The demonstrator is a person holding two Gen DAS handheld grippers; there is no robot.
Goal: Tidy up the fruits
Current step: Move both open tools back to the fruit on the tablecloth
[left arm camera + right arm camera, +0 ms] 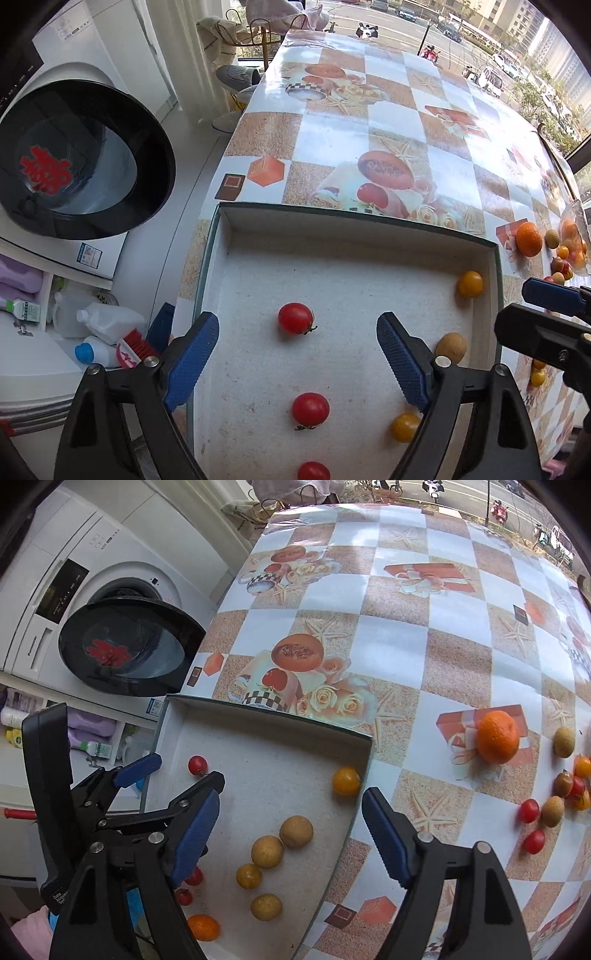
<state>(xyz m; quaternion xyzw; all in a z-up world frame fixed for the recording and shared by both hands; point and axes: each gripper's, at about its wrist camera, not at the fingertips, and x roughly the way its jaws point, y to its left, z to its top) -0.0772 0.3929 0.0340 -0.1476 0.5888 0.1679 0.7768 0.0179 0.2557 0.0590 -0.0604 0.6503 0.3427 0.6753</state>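
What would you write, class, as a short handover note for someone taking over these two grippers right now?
Left gripper: open, empty, above the box.
Right gripper: open, empty, over the box's right edge.
Done: in the box lie red cherry tomatoes, yellow tomatoes, brown round fruits and a small orange fruit.
Left: on the tablecloth to the right remain the large orange, red tomatoes and several small brown and yellow fruits. Move these into the box.
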